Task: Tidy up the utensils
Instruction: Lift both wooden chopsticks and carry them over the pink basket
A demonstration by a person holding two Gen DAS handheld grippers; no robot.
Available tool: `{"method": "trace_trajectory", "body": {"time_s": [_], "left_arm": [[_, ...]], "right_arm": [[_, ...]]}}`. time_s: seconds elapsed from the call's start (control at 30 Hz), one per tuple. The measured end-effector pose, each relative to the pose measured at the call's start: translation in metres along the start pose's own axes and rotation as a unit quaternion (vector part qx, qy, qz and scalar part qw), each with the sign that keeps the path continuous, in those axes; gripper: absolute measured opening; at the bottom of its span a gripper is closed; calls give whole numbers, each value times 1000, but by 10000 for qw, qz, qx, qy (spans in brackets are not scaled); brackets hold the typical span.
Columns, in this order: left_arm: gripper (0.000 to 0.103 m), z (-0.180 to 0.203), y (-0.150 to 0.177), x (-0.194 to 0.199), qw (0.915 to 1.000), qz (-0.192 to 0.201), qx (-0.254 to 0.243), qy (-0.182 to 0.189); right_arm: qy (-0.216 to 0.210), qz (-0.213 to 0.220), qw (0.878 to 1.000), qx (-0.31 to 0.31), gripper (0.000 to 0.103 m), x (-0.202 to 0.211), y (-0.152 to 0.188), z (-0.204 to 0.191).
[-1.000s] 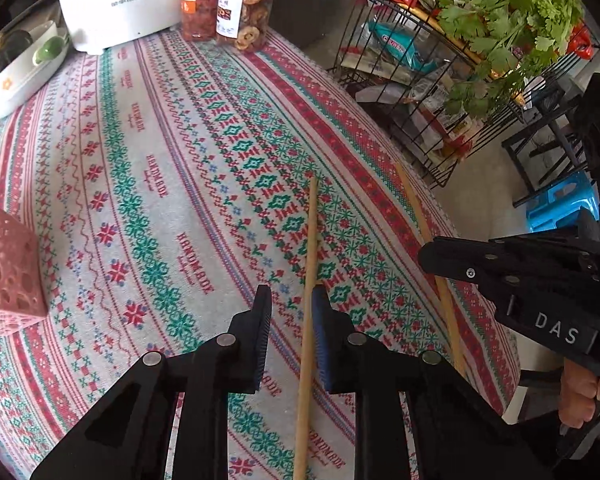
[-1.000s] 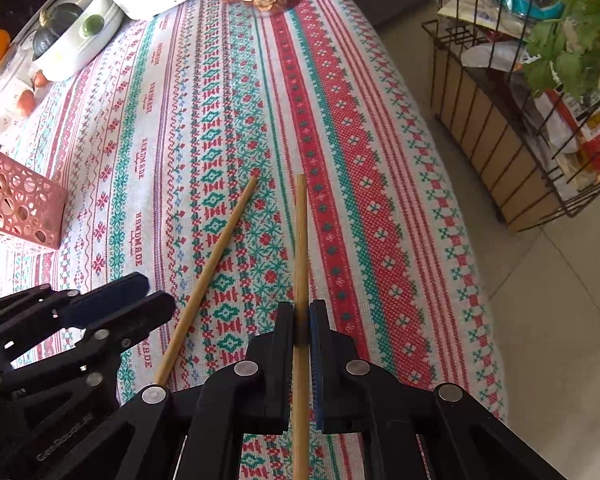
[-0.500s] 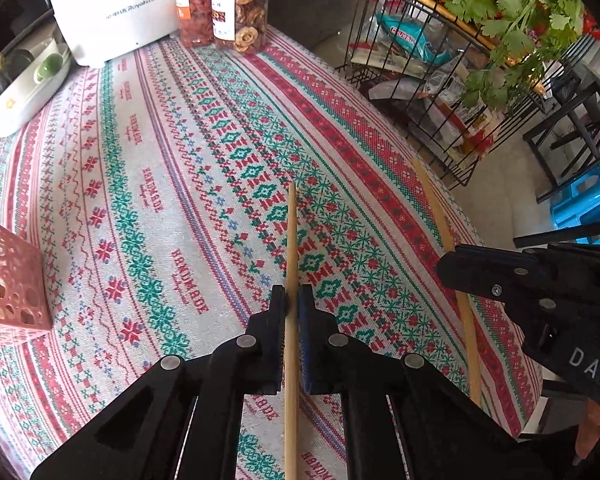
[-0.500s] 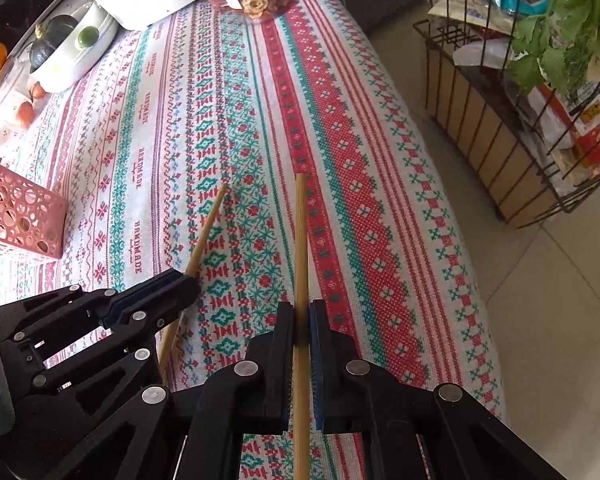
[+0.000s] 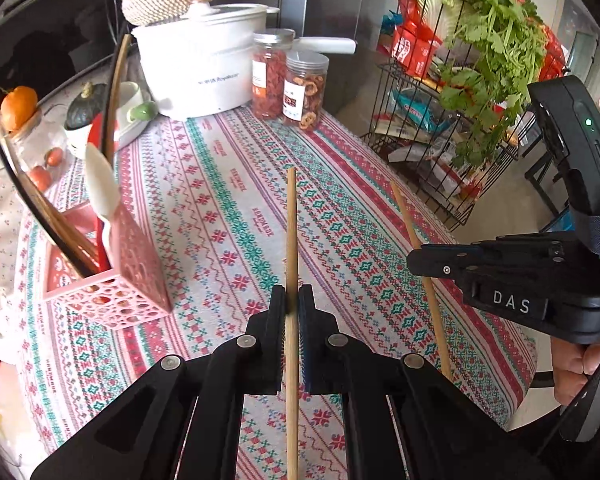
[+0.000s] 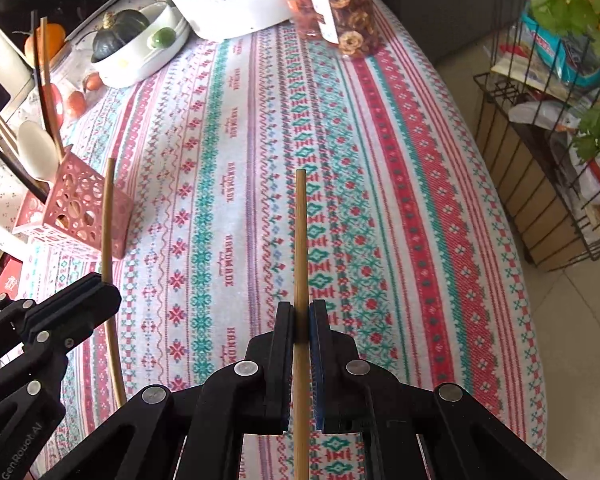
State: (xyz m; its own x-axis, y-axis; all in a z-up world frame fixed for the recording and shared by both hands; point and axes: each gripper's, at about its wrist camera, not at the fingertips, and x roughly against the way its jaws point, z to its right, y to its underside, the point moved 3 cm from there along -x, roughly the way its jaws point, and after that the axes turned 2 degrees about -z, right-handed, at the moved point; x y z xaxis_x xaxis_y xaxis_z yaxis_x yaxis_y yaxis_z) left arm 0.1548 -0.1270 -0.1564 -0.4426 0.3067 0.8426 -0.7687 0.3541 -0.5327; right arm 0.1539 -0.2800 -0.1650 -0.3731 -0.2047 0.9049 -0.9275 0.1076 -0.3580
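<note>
My left gripper (image 5: 291,300) is shut on a wooden chopstick (image 5: 291,232) and holds it above the patterned tablecloth. My right gripper (image 6: 301,314) is shut on a second wooden chopstick (image 6: 301,236), also lifted. In the left wrist view the right gripper (image 5: 416,258) shows at the right with its chopstick (image 5: 406,216). In the right wrist view the left gripper (image 6: 100,298) shows at the lower left with its chopstick (image 6: 108,220). A pink perforated utensil holder (image 5: 136,264) stands at the left with a white spoon (image 5: 100,188) and dark chopsticks in it; it also shows in the right wrist view (image 6: 80,208).
At the back of the table stand a white cooker (image 5: 196,68), two snack jars (image 5: 304,88) and a white dish with a squash (image 6: 140,56). A black wire rack with greens (image 5: 460,80) stands beside the table's right edge.
My left gripper closed on the chopstick and lifted it off the cloth. Both grippers have risen and tilted up, bringing the pink holder and the back of the table into view.
</note>
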Motion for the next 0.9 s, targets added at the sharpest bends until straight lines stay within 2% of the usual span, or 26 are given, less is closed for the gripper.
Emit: {"method": "trace_trajectory", "body": {"time_s": [0.3, 0.57, 0.73, 0.8, 0.9], "left_arm": [[6, -56, 13, 66, 9970, 614, 474, -75], [6, -93, 13, 120, 9862, 1442, 772, -250], [6, -107, 6, 154, 9739, 2038, 949, -301], [6, -111, 4, 166, 9656, 2376, 980, -403], [6, -118, 4, 183, 9487, 2937, 1059, -506]], "right_arm": [[-169, 505, 9980, 348, 6, 17, -8, -49], [-315, 1220, 9898, 659, 6, 45, -16, -95], [-325, 1718, 9808, 862, 6, 63, -24, -120], [-318, 1899, 9768, 941, 6, 68, -26, -128], [-348, 2110, 9714, 1027, 6, 75, -30, -139]]}}
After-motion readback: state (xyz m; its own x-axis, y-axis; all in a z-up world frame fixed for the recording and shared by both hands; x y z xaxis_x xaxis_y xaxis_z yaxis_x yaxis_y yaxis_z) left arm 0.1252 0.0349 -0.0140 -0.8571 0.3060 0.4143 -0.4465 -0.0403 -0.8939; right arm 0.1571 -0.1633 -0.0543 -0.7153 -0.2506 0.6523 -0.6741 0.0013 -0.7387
